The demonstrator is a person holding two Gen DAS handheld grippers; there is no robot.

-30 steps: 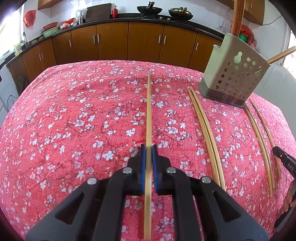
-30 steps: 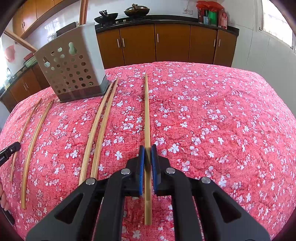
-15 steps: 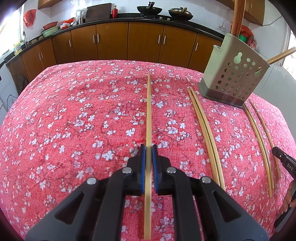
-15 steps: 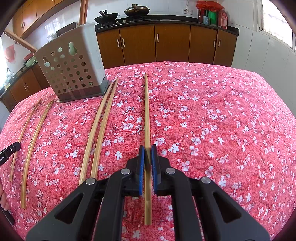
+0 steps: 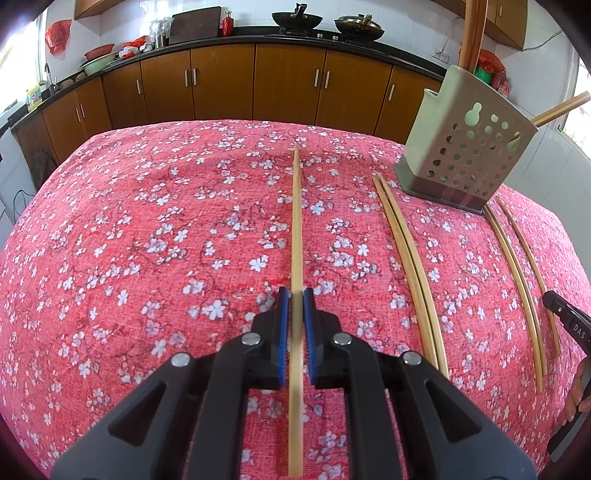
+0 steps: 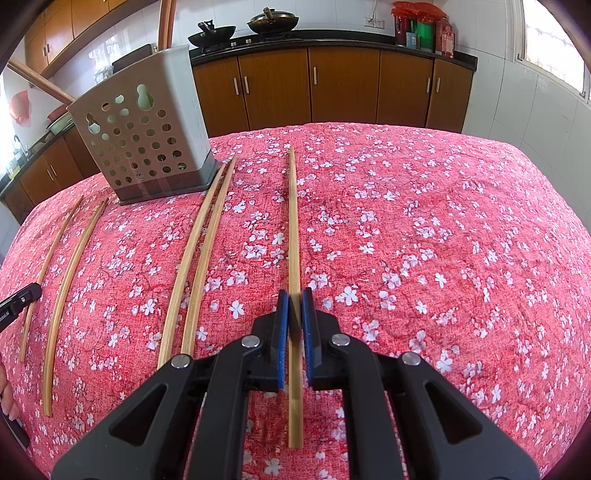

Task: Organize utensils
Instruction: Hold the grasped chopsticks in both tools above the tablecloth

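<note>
My left gripper (image 5: pixel 295 295) is shut on a bamboo chopstick (image 5: pixel 296 229) that runs straight ahead over the red floral tablecloth (image 5: pixel 147 229). My right gripper (image 6: pixel 294 295) is likewise shut on another chopstick (image 6: pixel 293 221). Between the two hands lie a close pair of chopsticks (image 5: pixel 410 258) (image 6: pixel 201 251) and a looser pair (image 5: pixel 517 266) (image 6: pixel 70 258). The perforated grey utensil holder (image 5: pixel 469 162) (image 6: pixel 144 136) stands at the table's far side with wooden handles sticking out of it. Each view catches the other gripper at its edge, the right gripper (image 5: pixel 569 325) and the left gripper (image 6: pixel 18 302).
Brown kitchen cabinets (image 5: pixel 288 85) and a dark counter with woks (image 5: pixel 295 18) line the wall behind the table. A window (image 6: pixel 550 40) is on the right. The person's hand (image 5: pixel 578 398) shows at the frame edge.
</note>
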